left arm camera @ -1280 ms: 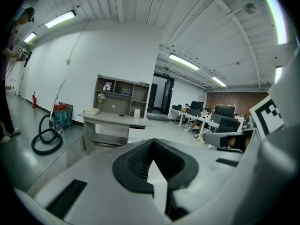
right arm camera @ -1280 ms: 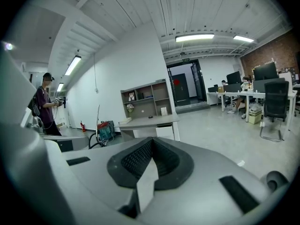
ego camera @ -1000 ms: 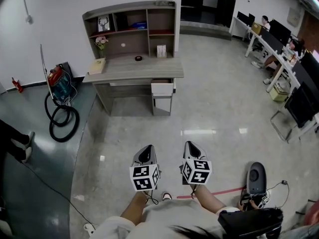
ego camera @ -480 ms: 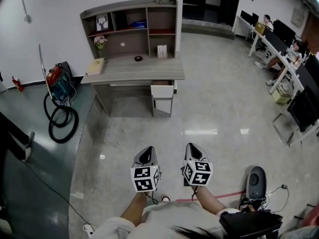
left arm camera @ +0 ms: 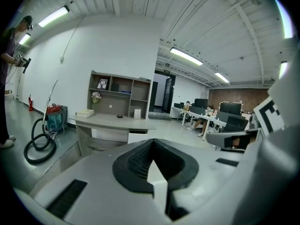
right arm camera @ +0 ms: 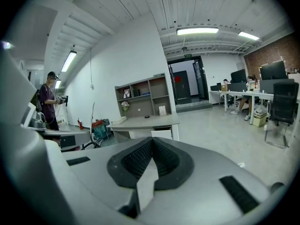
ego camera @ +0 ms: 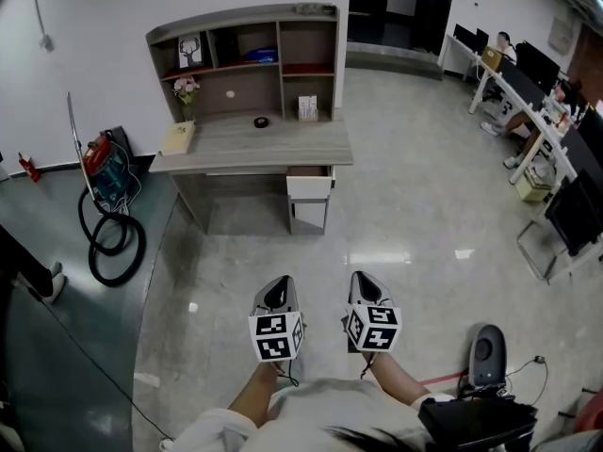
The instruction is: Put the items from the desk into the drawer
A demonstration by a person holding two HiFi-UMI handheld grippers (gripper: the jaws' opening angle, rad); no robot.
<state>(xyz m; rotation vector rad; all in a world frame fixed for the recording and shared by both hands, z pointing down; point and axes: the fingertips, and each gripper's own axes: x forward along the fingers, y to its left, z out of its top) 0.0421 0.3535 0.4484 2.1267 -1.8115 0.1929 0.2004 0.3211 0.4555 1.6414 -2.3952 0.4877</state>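
Observation:
A grey desk [ego camera: 283, 151] with a shelf unit stands against the far wall, several steps ahead. On it lie a flat box [ego camera: 177, 138], a small dark round thing [ego camera: 261, 121] and a white card [ego camera: 308, 108]; a flower pot [ego camera: 186, 89] sits in the shelf. The white drawer [ego camera: 309, 185] under the desk's right end stands slightly open. My left gripper [ego camera: 274, 292] and right gripper [ego camera: 363, 286] are held side by side over bare floor, far short of the desk. Both are shut and empty. The desk [left arm camera: 110, 122] also shows beyond the left gripper [left arm camera: 151, 150], and the desk [right arm camera: 145, 122] beyond the right gripper [right arm camera: 150, 151].
A vacuum cleaner [ego camera: 98, 163] with a coiled black hose [ego camera: 113, 240] stands left of the desk. Office desks with monitors and seated people [ego camera: 546, 111] line the right side. A dark device [ego camera: 486, 351] and cables lie on the floor at my right. A person [right arm camera: 47, 107] stands at the left.
The desk has come nearer and slid lower in the head view as I walk toward it. Both grippers stay shut and side by side.

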